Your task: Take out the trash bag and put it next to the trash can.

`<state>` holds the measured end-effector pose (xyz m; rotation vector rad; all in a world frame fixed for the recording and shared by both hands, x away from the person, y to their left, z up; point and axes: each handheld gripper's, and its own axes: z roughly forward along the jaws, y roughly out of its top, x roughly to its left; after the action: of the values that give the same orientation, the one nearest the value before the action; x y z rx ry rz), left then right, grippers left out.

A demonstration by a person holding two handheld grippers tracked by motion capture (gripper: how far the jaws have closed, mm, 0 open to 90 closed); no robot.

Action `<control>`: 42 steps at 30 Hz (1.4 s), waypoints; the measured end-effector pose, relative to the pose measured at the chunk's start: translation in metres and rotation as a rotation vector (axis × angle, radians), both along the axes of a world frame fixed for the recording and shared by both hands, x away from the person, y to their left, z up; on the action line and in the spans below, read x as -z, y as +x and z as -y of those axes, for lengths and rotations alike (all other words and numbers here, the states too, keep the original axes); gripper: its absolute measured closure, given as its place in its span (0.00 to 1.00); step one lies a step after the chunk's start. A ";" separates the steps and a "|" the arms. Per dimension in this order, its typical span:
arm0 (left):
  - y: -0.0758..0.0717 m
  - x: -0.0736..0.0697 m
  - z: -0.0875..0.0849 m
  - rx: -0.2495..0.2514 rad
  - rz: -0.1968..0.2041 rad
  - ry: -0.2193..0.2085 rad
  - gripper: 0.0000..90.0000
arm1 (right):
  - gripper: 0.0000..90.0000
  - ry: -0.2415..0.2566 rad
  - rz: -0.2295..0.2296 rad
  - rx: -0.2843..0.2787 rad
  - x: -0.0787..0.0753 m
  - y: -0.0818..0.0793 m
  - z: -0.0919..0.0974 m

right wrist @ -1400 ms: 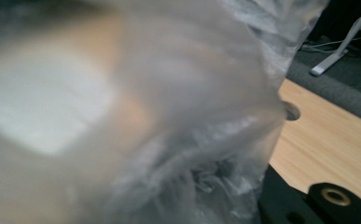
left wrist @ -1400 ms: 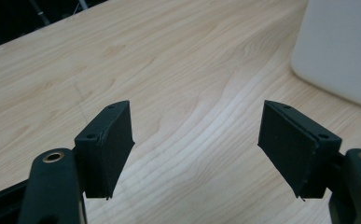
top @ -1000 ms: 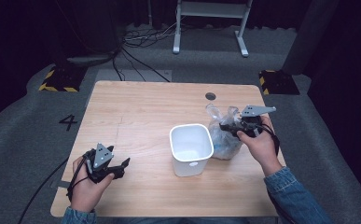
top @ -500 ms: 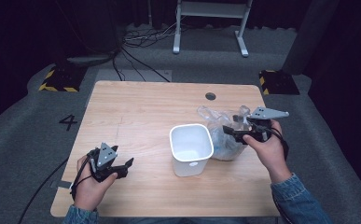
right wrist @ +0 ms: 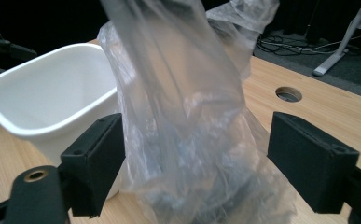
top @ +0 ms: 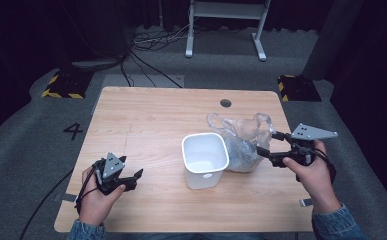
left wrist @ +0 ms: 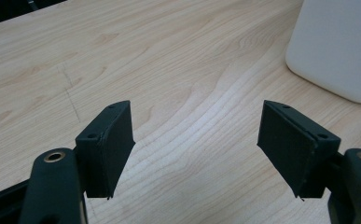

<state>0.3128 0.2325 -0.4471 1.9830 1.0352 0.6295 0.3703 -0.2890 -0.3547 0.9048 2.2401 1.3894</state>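
Note:
A white plastic bin [top: 205,159] stands upright and empty at the middle of the wooden table [top: 151,115]. A crumpled clear plastic bag [top: 243,140] sits against its right side. My right gripper [top: 267,142] is just to the right of the bag and points left at it. Its jaws have just been opening. In the right gripper view the bag [right wrist: 187,116] rises between and beyond the wide-apart pads, which do not press on it, with the bin [right wrist: 52,98] to the left. My left gripper [top: 133,180] rests open near the front left edge, its jaws [left wrist: 197,140] over bare wood.
A round cable hole [top: 225,103] lies in the table's far right part. On the grey floor are a taped number 4 [top: 74,131], yellow-and-black striped blocks [top: 61,85], cables and a white stand's legs [top: 226,30] behind the table.
My right gripper has opened, let go of the bag and drawn back to the right. The bag has settled beside the bin. The left hand has stayed put.

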 end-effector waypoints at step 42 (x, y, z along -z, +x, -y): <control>-0.005 0.043 -0.056 -0.021 -0.142 0.090 0.23 | 0.18 -0.178 -0.197 0.118 0.117 -0.023 0.073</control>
<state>0.3081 0.2889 -0.4902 2.1228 1.1322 0.5619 0.3472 -0.3617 -0.4713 1.1331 2.3640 1.0712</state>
